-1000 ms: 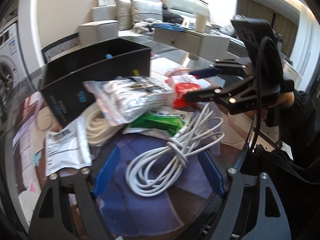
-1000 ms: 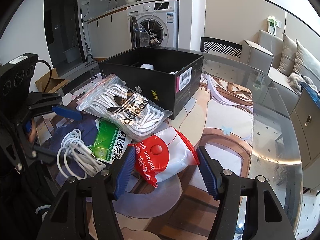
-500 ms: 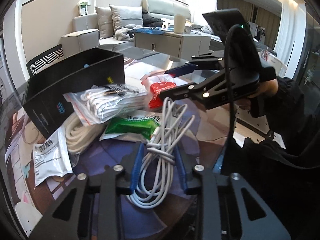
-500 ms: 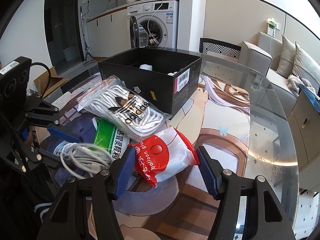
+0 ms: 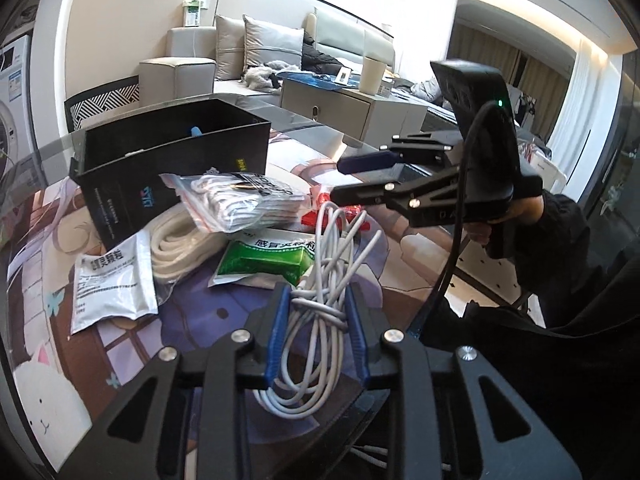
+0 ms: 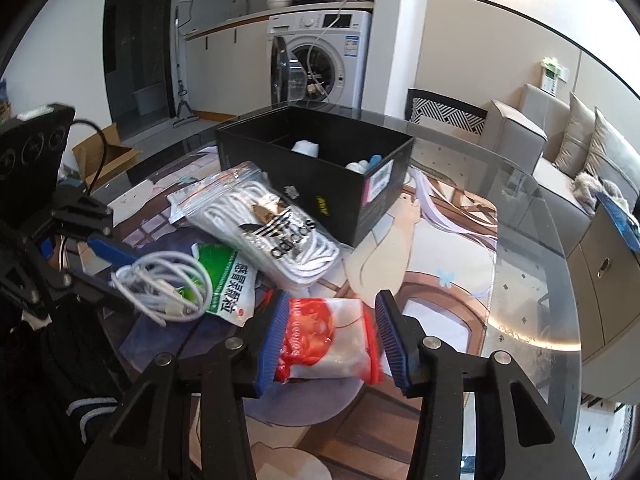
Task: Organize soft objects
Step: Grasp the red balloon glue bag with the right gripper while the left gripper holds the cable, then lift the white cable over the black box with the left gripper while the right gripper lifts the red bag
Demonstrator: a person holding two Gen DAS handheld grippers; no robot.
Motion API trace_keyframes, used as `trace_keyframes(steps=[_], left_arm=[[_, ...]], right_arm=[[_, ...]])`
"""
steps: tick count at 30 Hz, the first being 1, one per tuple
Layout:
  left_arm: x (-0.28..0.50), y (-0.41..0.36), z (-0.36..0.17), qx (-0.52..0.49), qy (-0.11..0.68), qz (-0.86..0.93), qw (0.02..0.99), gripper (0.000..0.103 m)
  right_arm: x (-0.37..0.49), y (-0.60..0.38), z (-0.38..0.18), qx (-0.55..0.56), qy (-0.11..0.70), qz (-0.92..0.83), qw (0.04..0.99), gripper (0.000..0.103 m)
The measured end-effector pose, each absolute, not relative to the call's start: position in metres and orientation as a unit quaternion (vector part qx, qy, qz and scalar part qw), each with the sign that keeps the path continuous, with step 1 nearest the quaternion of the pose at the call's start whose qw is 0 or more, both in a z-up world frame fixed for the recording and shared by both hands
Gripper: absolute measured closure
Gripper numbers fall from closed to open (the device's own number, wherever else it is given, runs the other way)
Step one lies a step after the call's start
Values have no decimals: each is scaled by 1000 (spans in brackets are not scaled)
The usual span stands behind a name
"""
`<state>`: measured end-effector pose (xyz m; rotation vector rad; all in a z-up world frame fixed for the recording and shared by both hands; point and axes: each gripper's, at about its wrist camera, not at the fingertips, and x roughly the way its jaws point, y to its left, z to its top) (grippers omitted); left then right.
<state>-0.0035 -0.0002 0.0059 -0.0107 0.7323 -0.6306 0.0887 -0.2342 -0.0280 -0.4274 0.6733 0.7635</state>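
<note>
**Two soft items gripped, most of the pile not yet boxed**

The left tool (image 5: pixel 316 320) is being held closed on the white cable bundle (image 5: pixel 320 280), its blue pads pressing the knotted middle while the loops are hanging out fore and aft. The right tool (image 6: pixel 330 336) is being closed around the red-and-white balloon packet (image 6: pixel 328 344) — the packet is being squeezed between both pads.

Around them, the desk (image 6: pixel 520 280) is being left crowded: the zip bag of white cord (image 6: pixel 272 228), the green sachet (image 6: pixel 228 280), a loose coil of cream rope (image 5: pixel 176 244) and a white foil pouch (image 5: pixel 112 280) are all lying beside the black box (image 6: pixel 320 172), not in it. Only a few small things are being shown inside the box, so the task is judged to be at an early stage — two items taken up, several waiting.

Both tools are being angled downward toward the desk, side by side, the right one being steadied by a dark-sleeved hand (image 5: pixel 516 216).
</note>
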Motion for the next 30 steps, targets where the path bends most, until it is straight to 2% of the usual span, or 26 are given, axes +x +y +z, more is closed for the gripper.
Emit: trace_keyframes(steps=[2, 4, 6, 8, 14, 16, 17, 18, 19, 20, 25, 26, 27, 30], left_arm=[[-5, 3, 8, -13, 348, -301, 888, 79], [-4, 3, 10, -18, 346, -301, 888, 80], [-4, 3, 11, -17, 345, -301, 889, 80], [-3, 0, 10, -10, 348, -300, 888, 80], [-2, -12, -1, 17, 367, -313, 876, 77], [0, -16, -2, 23, 369, -314, 874, 76], [0, -18, -3, 27, 370, -316, 873, 68], [1, -20, -5, 31, 374, -317, 871, 56], [2, -22, -5, 34, 377, -316, 870, 51], [2, -25, -6, 40, 378, -316, 869, 50], [1, -40, -15, 91, 382, -311, 866, 50], [0, -42, -16, 96, 382, -310, 865, 54], [0, -42, -15, 102, 380, -305, 867, 71], [-1, -39, -13, 95, 381, -311, 866, 75]], right_arm=[[90, -236, -31, -201, 324, 362, 850, 56], [93, -240, -33, -193, 333, 364, 848, 48], [93, -241, -36, -186, 342, 375, 841, 30], [94, -241, -39, -178, 351, 383, 836, 24], [104, -233, -55, -183, 375, 369, 830, 24], [103, -232, -56, -185, 372, 370, 831, 29], [103, -233, -55, -187, 371, 371, 831, 34], [103, -233, -55, -189, 371, 371, 830, 37], [103, -233, -55, -190, 370, 370, 831, 37], [103, -233, -56, -190, 370, 371, 830, 38], [101, -233, -55, -196, 367, 375, 829, 40], [100, -233, -55, -196, 366, 376, 828, 42], [99, -234, -54, -197, 365, 377, 828, 43], [96, -234, -53, -202, 362, 379, 827, 51]])
